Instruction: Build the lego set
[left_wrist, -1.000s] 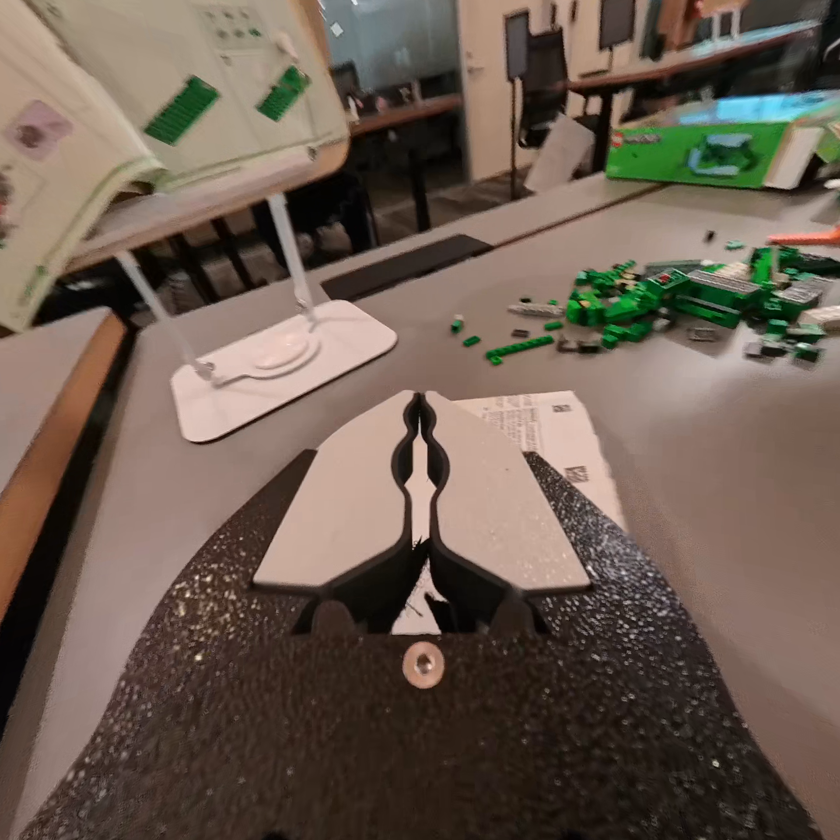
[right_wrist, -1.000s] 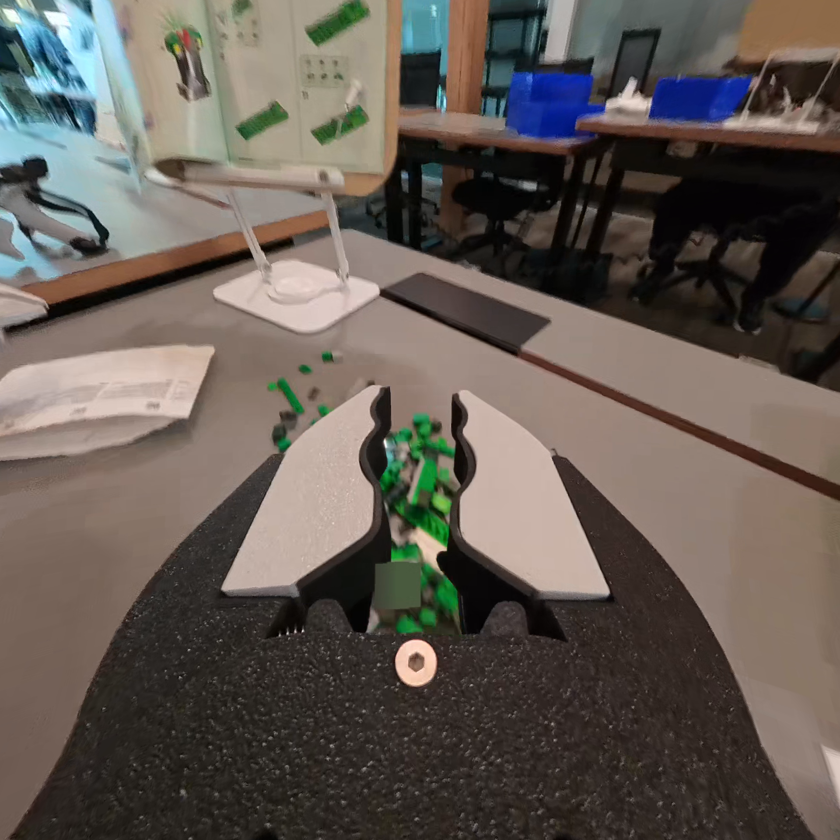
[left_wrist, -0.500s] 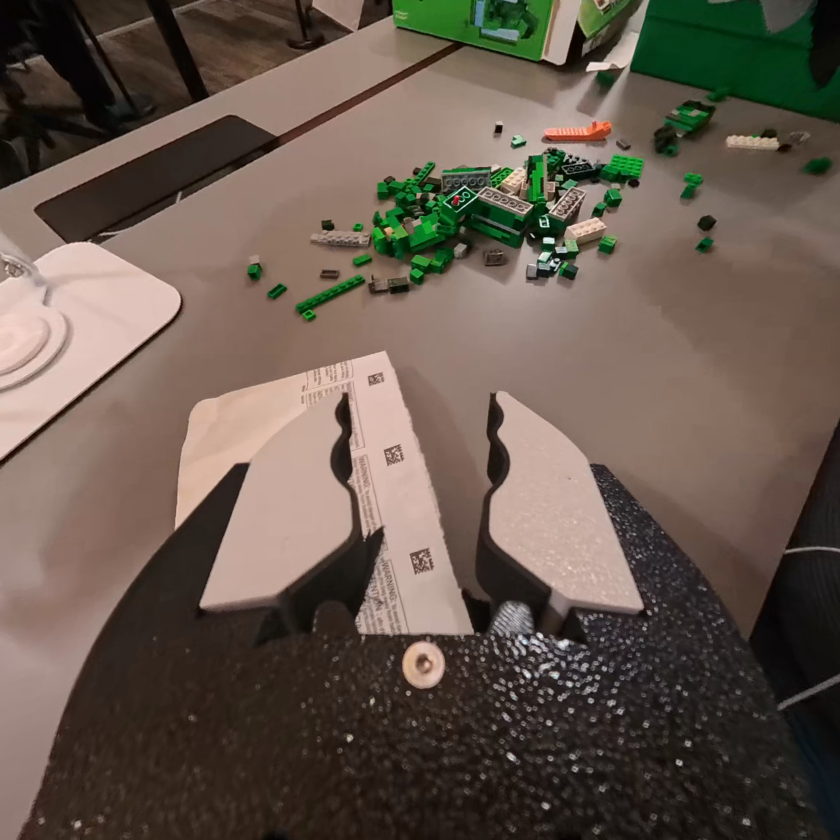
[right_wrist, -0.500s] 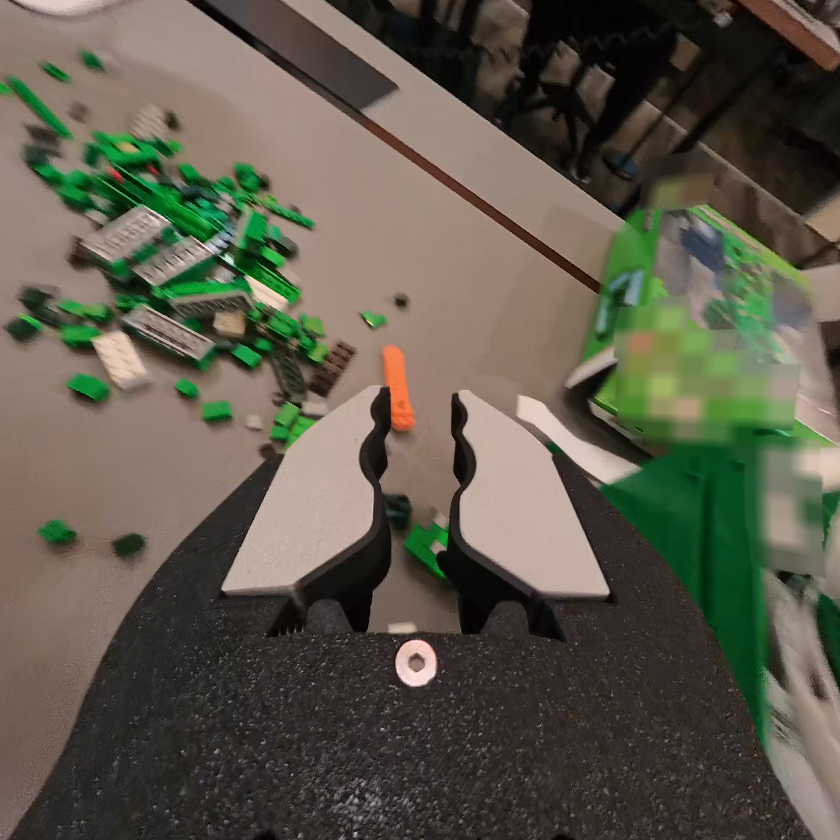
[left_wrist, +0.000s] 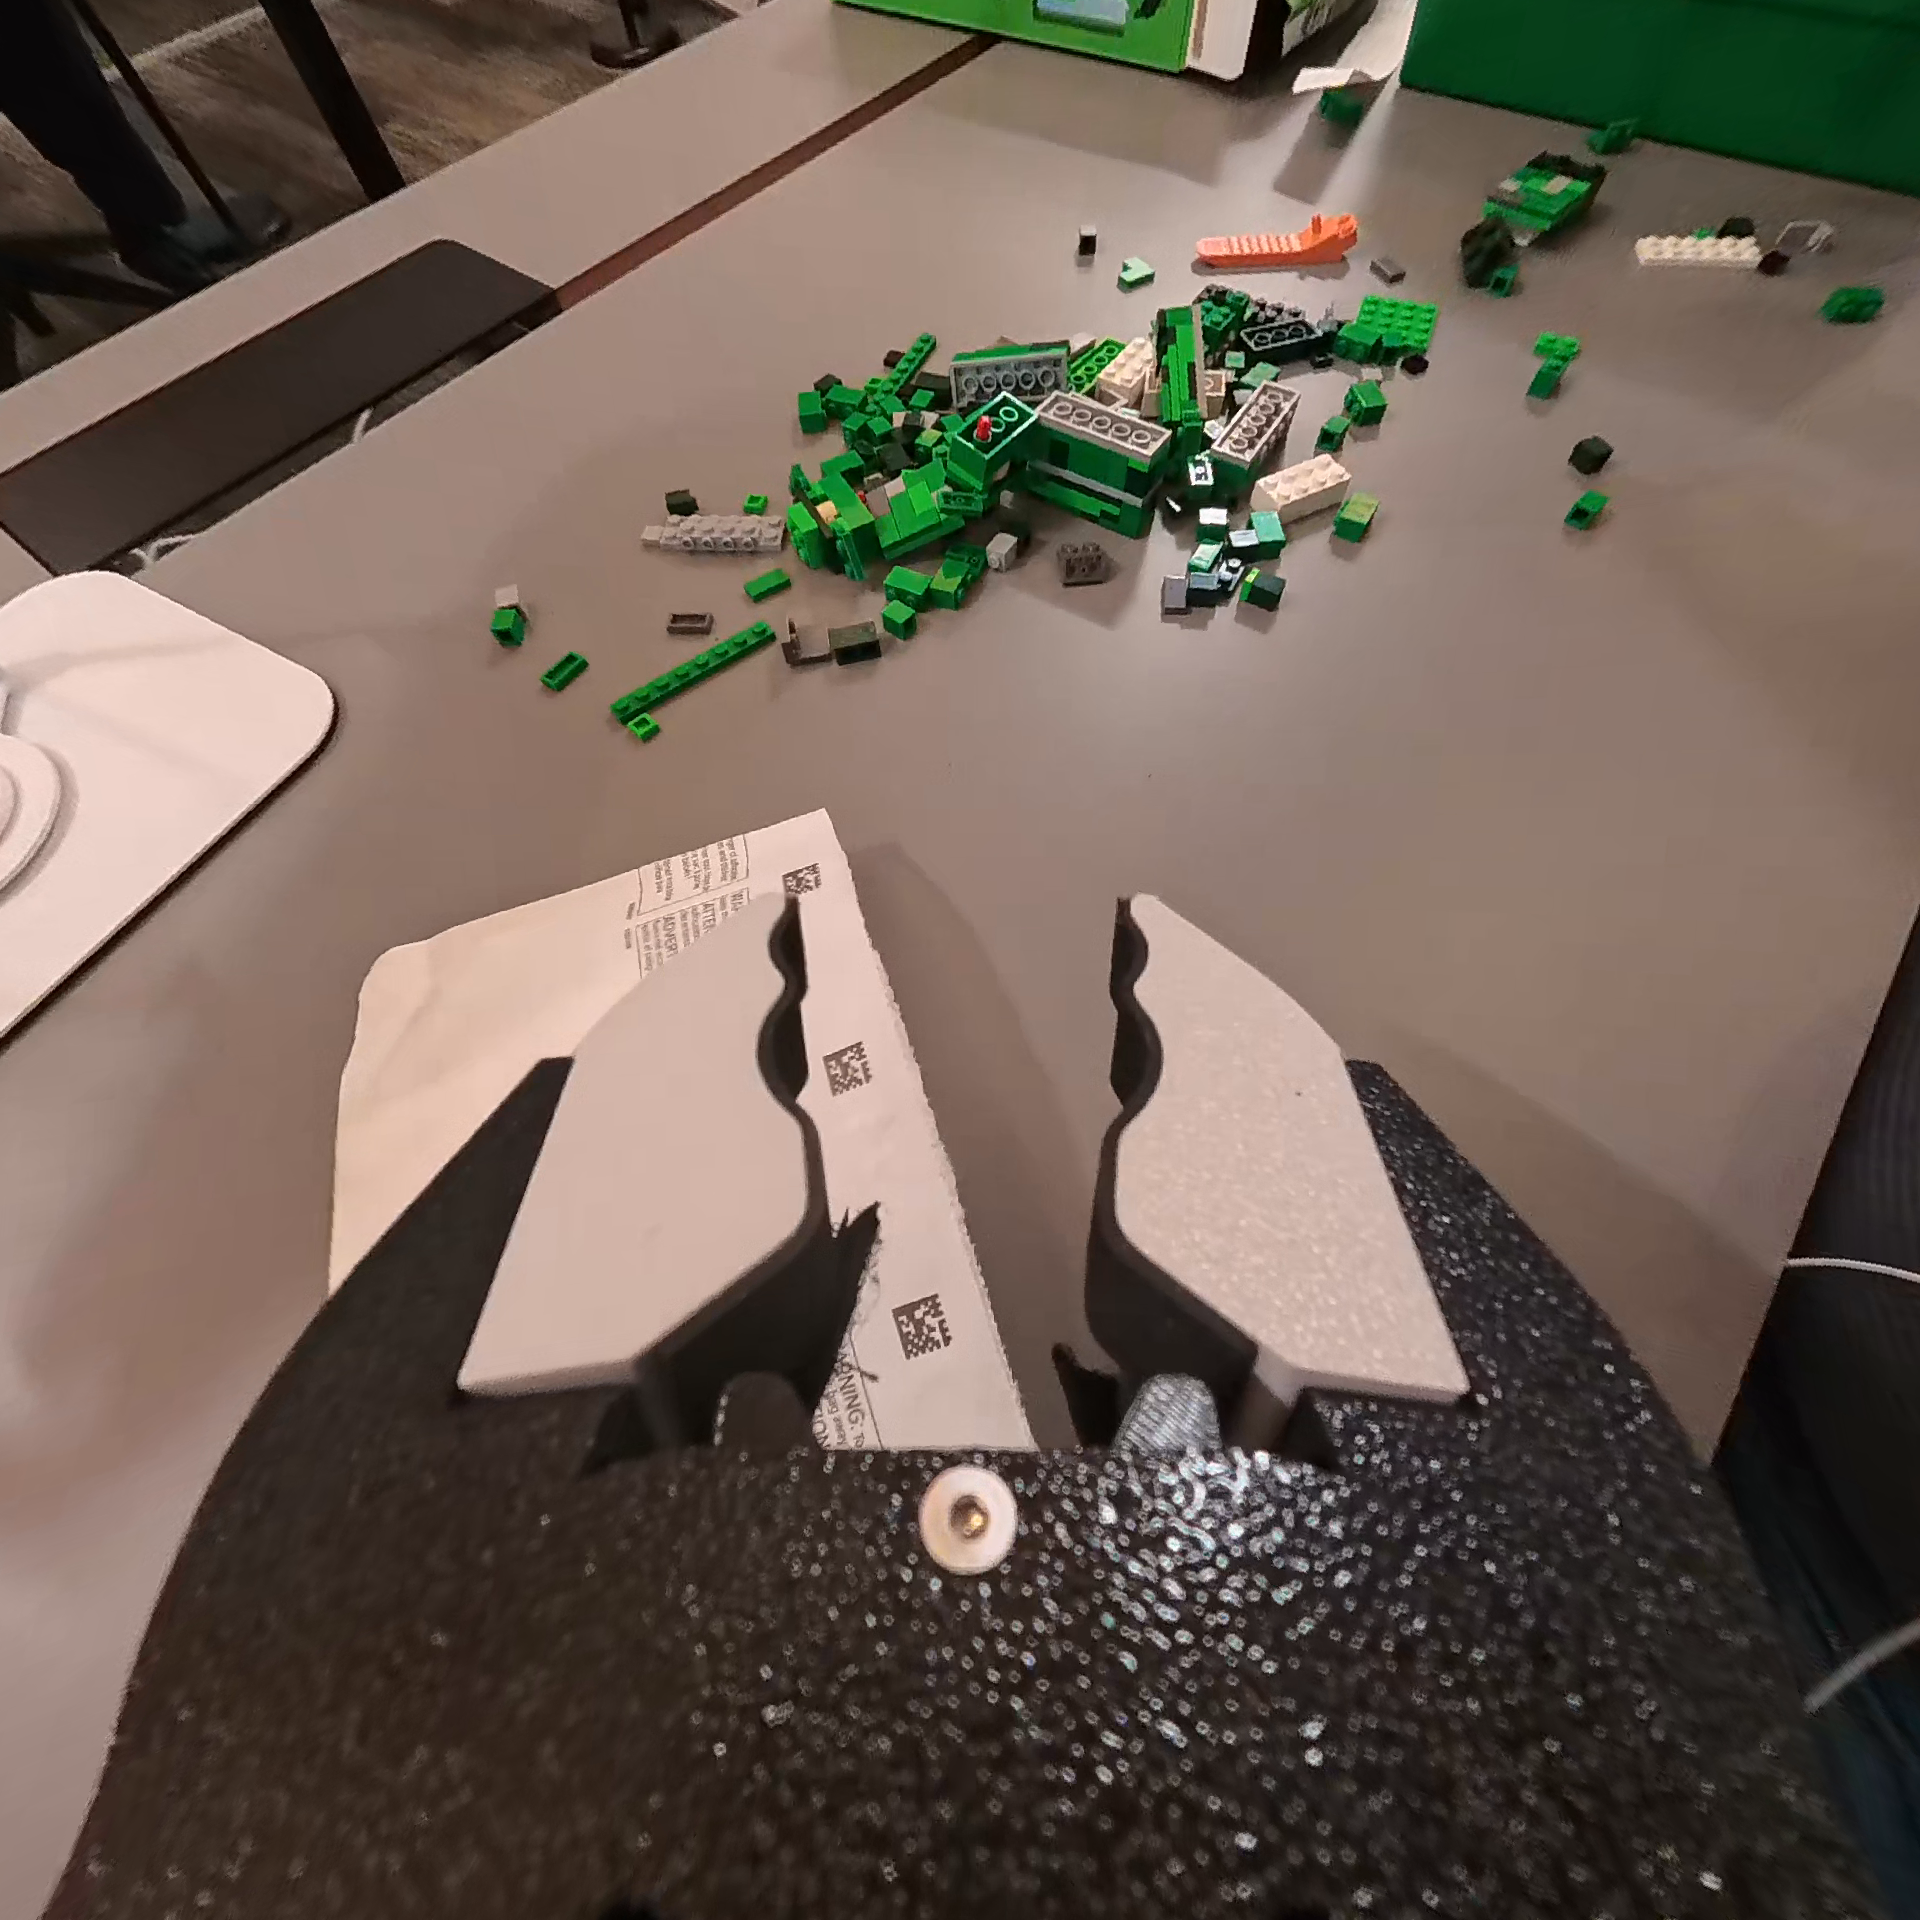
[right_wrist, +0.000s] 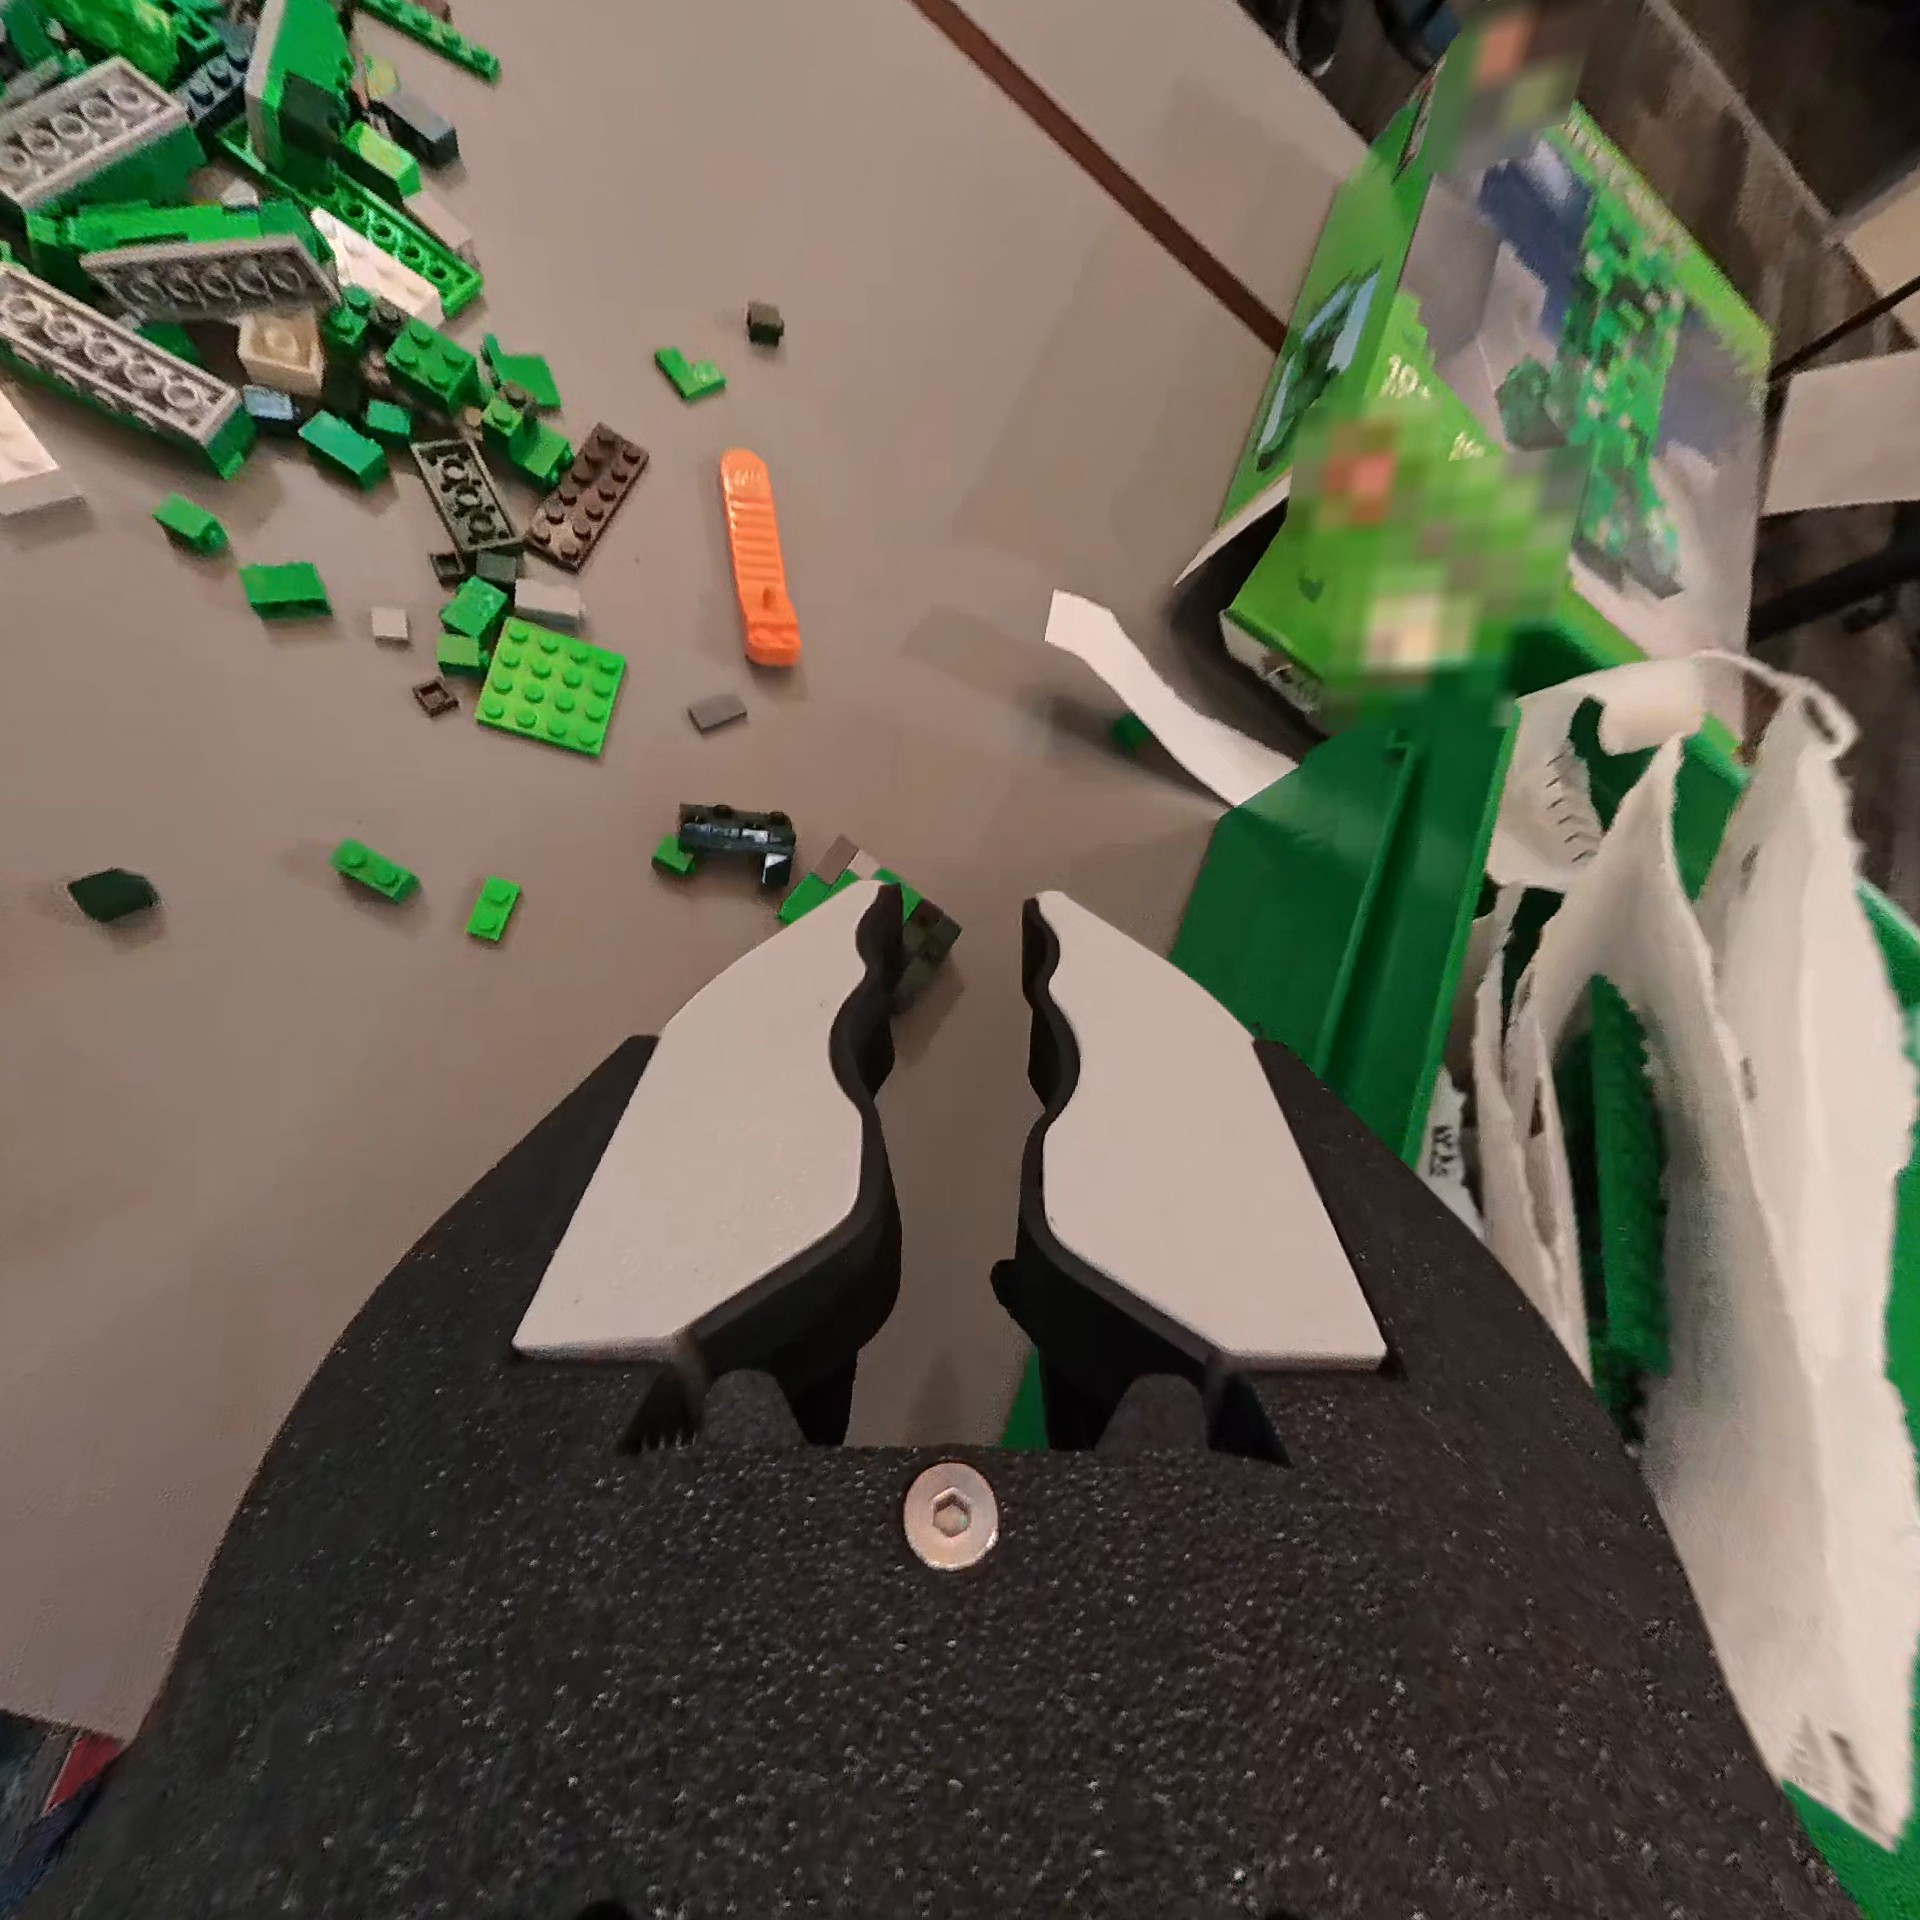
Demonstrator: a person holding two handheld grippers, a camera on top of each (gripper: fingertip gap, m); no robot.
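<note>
A pile of loose green, grey and white lego pieces (left_wrist: pixel 1049 457) lies in the middle of the grey table (left_wrist: pixel 1351 790); it also shows in the right wrist view (right_wrist: pixel 239 270). My left gripper (left_wrist: pixel 956 914) is open and empty, low over a torn white paper bag (left_wrist: pixel 623 956), well short of the pile. My right gripper (right_wrist: pixel 961 914) is open by a narrow gap and empty, above a small dark green piece (right_wrist: pixel 925 945) beside a green bin (right_wrist: pixel 1340 904). A flat green square plate (right_wrist: pixel 551 686) lies left of it.
An orange brick separator (right_wrist: pixel 758 561) lies right of the pile, seen too in the left wrist view (left_wrist: pixel 1278 241). A green set box (right_wrist: pixel 1507 416) and torn white bags (right_wrist: pixel 1714 1091) stand at the right. A white stand base (left_wrist: pixel 135 748) sits at the left. My hands' fingertips stand some 50 centimetres from each other. The small dark green piece (right_wrist: pixel 925 945) is about 10 centimetres from my right fingertips.
Both views tipped down from the room to the table. My left gripper opened from shut. My right gripper swung right, past the pile toward the box and green bin.
</note>
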